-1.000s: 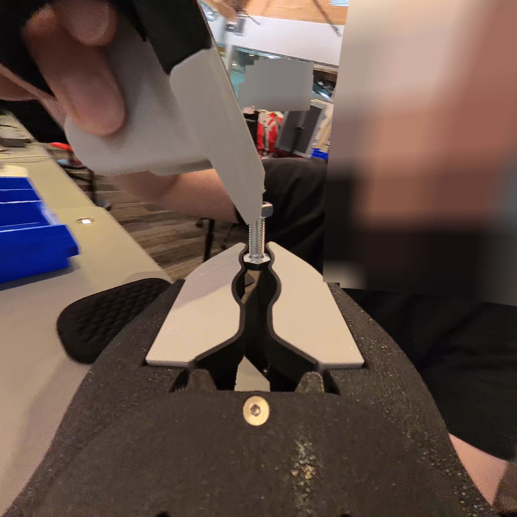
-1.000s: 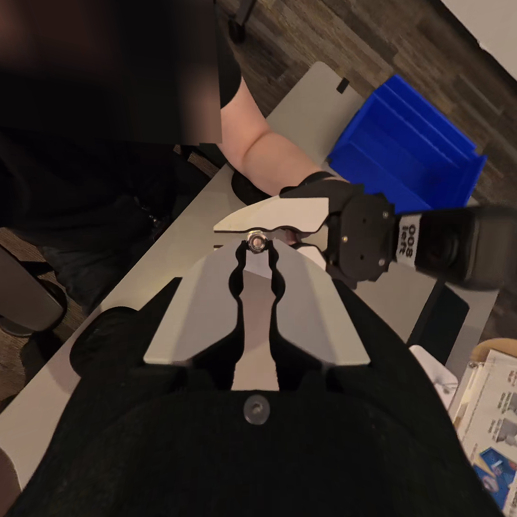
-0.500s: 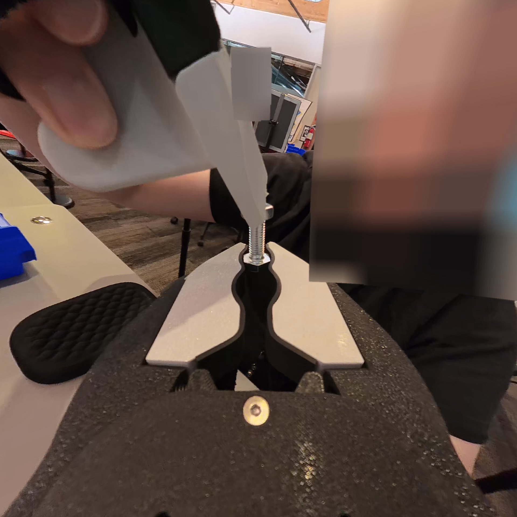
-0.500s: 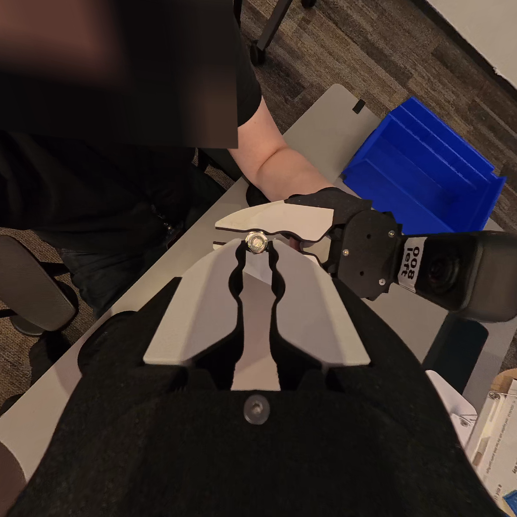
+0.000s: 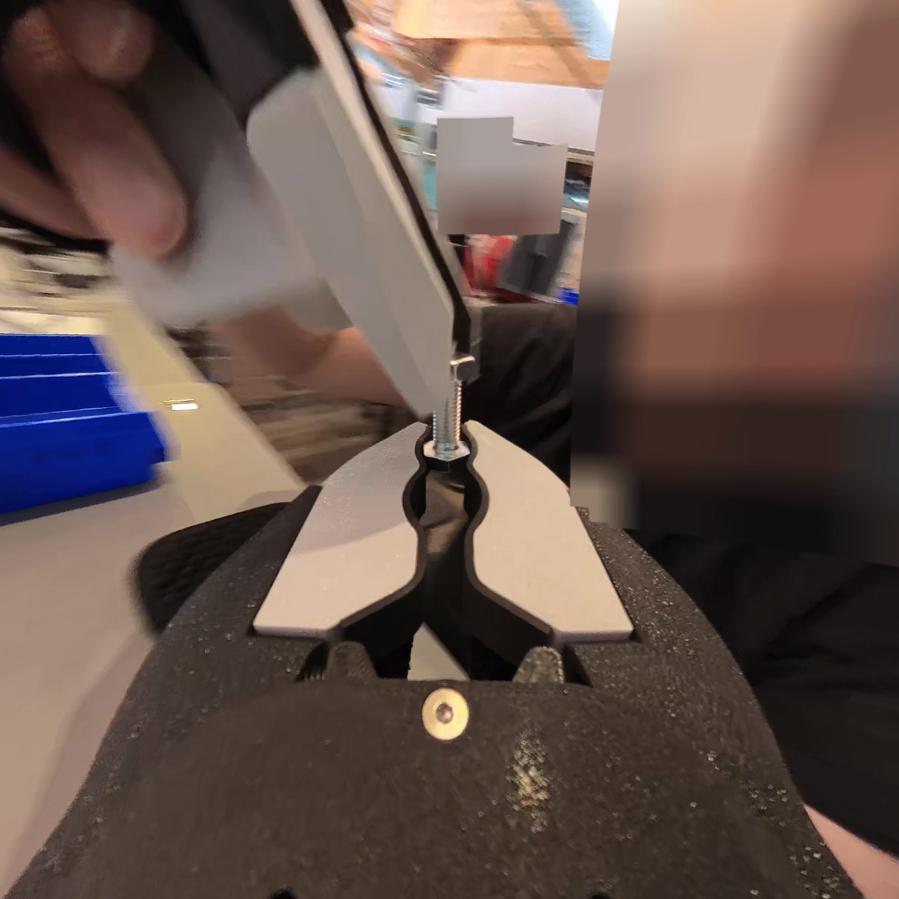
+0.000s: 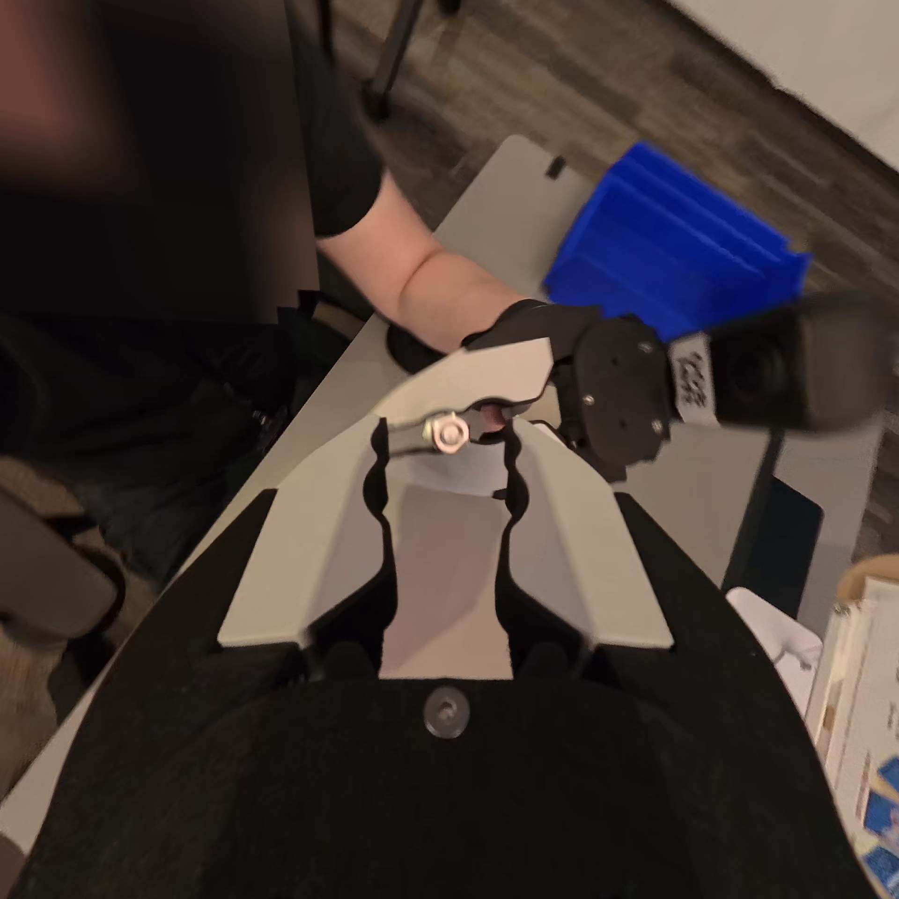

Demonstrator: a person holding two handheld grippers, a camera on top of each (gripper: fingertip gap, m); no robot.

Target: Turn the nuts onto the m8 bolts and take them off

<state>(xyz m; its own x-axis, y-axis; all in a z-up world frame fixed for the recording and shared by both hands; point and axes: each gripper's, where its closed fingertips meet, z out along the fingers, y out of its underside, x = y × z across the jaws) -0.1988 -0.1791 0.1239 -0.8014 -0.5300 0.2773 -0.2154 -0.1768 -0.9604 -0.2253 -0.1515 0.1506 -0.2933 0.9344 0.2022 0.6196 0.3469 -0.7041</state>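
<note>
Bolt [image 5: 450,411] and nut [image 5: 445,450] sit together at the tips of your left gripper [image 5: 445,445]: its jaws are pinching the nut, and the threaded shank stands up out of it, nearly upright, with the head [image 5: 463,369] at the top. Your right gripper [image 6: 445,433] has its jaws spread wide, one finger on each side of the bolt head [image 6: 450,434], and neither finger touches it in the right wrist view. From the left wrist view, one grey finger [image 5: 389,292] of the right gripper slants down from the upper left and crosses in front of the bolt head; whether it touches there you cannot tell, since that part is blurred.

In the right wrist view the left gripper [image 6: 486,389] comes in from the right, its grey fingers lying flat and level, with its black body and camera block [image 6: 798,362] behind them. Your left forearm [image 6: 452,292] reaches across the near edge of the desk [image 6: 511,194] to hold it. A thumb [image 5: 112,160] presses on the right gripper's white part in the upper left of the left wrist view.

Both grippers are held above the grey desk. A blue bin [image 6: 681,253] stands on it toward the far corner, well apart from the bolt. Printed paper sheets [image 6: 856,705] lie at the right edge, beside a dark flat pad [image 6: 773,549].
</note>
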